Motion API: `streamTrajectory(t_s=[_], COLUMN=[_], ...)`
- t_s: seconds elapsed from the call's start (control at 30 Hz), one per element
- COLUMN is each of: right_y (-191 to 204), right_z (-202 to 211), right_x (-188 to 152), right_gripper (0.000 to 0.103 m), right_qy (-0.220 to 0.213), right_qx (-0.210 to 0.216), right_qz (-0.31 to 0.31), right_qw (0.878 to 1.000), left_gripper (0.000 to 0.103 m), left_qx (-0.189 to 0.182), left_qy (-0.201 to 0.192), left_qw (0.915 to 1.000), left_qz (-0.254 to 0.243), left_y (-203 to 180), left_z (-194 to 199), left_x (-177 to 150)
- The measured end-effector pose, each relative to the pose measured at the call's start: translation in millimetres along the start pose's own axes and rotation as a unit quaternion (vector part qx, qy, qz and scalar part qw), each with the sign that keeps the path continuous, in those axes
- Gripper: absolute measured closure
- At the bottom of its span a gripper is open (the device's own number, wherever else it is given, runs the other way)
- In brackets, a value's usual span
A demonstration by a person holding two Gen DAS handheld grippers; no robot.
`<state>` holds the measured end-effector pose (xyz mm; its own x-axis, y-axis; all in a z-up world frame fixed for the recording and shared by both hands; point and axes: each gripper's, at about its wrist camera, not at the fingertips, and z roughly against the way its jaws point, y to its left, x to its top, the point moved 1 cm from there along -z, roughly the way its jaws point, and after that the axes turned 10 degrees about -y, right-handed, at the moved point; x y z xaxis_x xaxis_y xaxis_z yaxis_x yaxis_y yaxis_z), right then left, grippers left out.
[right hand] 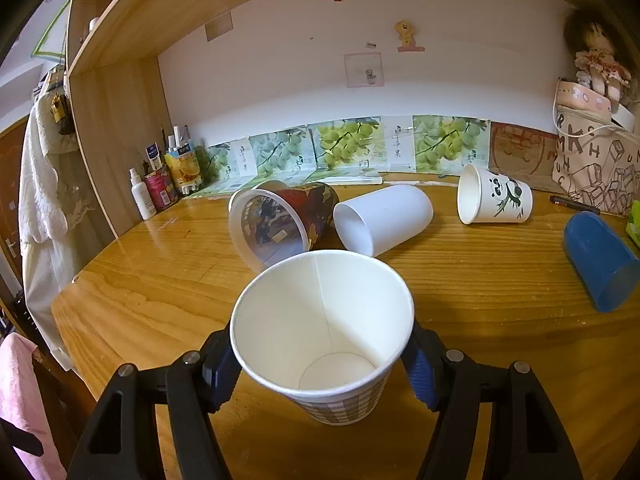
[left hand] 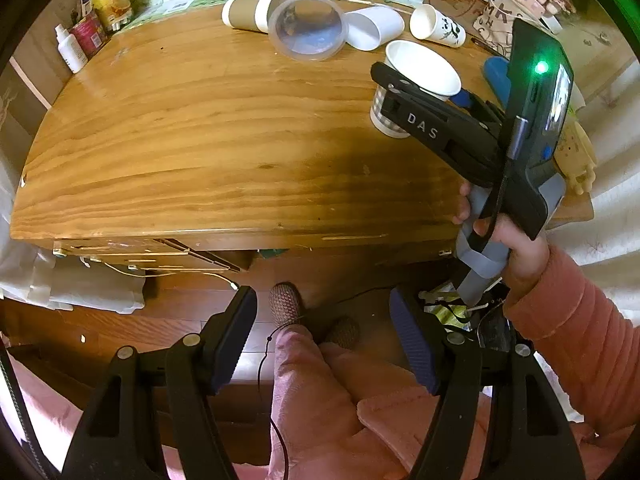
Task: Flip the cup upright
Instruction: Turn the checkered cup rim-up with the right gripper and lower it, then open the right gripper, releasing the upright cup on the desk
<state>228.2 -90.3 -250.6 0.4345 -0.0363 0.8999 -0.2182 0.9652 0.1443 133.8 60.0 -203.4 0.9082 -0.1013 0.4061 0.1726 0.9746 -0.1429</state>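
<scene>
Roughly, by item:
Table (right hand: 460,292): wooden, set against a white wall, with grape-print cards (right hand: 348,146) propped along its far edge.
Far-left corner: a white bottle (right hand: 141,194), a red can (right hand: 161,190) and other small containers are grouped there.
Far-right corner: a lettered bag (right hand: 596,164) is seen with a doll (right hand: 600,64) above it.
Clear tub (right hand: 276,222): laid on its side near the far edge, mouth toward the camera, touching the white cup.
White cup (right hand: 384,218): laid on its side just right of the tub.
Brown cup (left hand: 256,10): on its side behind the tub, seen in the left wrist view only.
Panda cup (right hand: 494,196): on its side, right of the white cup and apart from it.
Blue cup (right hand: 600,260): on its side near the right edge.
In the way: the tub and white cup lie just beyond the checked cup; whether they touch it cannot be told.
Checked cup (right hand: 324,332): held between the right gripper's pads, mouth up and tilted toward the camera, its base at or just above the table toward the right side.
Right gripper (right hand: 324,364): clamped on the checked cup's sides, one blue pad on each flank.
Left gripper (left hand: 324,340): jaws spread with nothing between them, held off the near edge above the floor and pink-clad legs (left hand: 320,392).
</scene>
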Motion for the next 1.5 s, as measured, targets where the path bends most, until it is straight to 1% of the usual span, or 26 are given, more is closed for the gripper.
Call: streamTrajectory(t_s=[0.07,0.13,0.17,0.2,0.3,0.53,0.7,0.87,0.97,1.13,1.3,1.5], right_y=[0,2,2,2,2,-3,-20,-40,-43,-38,-28,-14], right_z=[0,-2,-3,-3,-1,6,31,72,96,135,165,194], right_x=[-1,-2,-4,-5,-8,-24,-41,-50,-41,-16,22,62], right_gripper=[0.033,0.032,0.025,0.021,0.021,0.021,0.021,0.021,0.021,0.021,0.021,0.021], right_qy=[0.003,0.017,0.022,0.025,0.034,0.086,0.126,0.164,0.182,0.198,0.188,0.171], right_qx=[0.002,0.003,0.002,0.0,-0.002,-0.021,-0.051,-0.079,-0.083,-0.084,-0.09,-0.091], right_qz=[0.002,0.013,0.016,0.016,0.012,0.012,-0.026,-0.069,-0.083,-0.098,-0.104,-0.105], right_qw=[1.0,1.0,1.0,1.0,0.999,0.996,0.99,0.981,0.976,0.972,0.973,0.975], left_gripper=[0.03,0.03,0.03,0.03,0.03,0.03,0.03,0.03,0.03,0.03,0.03,0.03], left_qx=[-0.001,-0.001,-0.001,-0.001,0.001,0.008,0.021,0.032,0.035,0.044,0.049,0.045], left_qy=[-0.001,-0.001,-0.001,-0.002,-0.002,-0.002,-0.014,-0.026,-0.037,-0.061,-0.078,-0.114], left_qw=[1.0,1.0,1.0,1.0,1.0,0.9999,0.9997,0.9989,0.9985,0.9971,0.9957,0.9923], left_qz=[-0.001,-0.003,-0.003,-0.003,-0.003,-0.005,0.007,0.022,0.021,0.011,0.012,0.013], left_y=[-2,-3,-3,-3,-4,-7,-5,-1,-4,-11,-16,-23], left_z=[0,1,1,1,1,0,1,2,4,12,23,53], left_x=[-1,-1,-1,-1,-2,-5,-9,-8,-3,9,20,32])
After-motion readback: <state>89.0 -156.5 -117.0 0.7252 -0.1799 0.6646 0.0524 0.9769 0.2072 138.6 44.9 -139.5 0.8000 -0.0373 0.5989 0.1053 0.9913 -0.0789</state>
